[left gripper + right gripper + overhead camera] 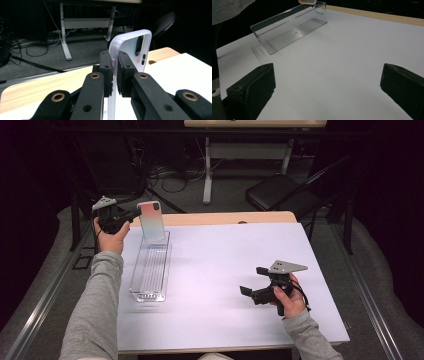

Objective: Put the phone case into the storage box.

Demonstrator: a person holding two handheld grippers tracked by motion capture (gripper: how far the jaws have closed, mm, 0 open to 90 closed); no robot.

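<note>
No brand, label or writing can be read anywhere. The room is dark, with grey carpet, loose black cables, a white-legged desk (210,165) at the back and a black padded chair (280,190) behind the work area. The white rectangular surface (235,270) has a pale wooden strip along its far edge. On its left part lies a long clear plastic bin with a ribbed floor (150,270), empty along its visible length. Above the bin's far end, the translucent pastel phone case with a camera cut-out (151,221) stands upright in the air, pinched at its edge between the jaws of the left gripper (113,72). The right gripper (256,282) rests low over the surface's right part, well apart from the bin, its jaws spread wide with nothing between them.
</note>
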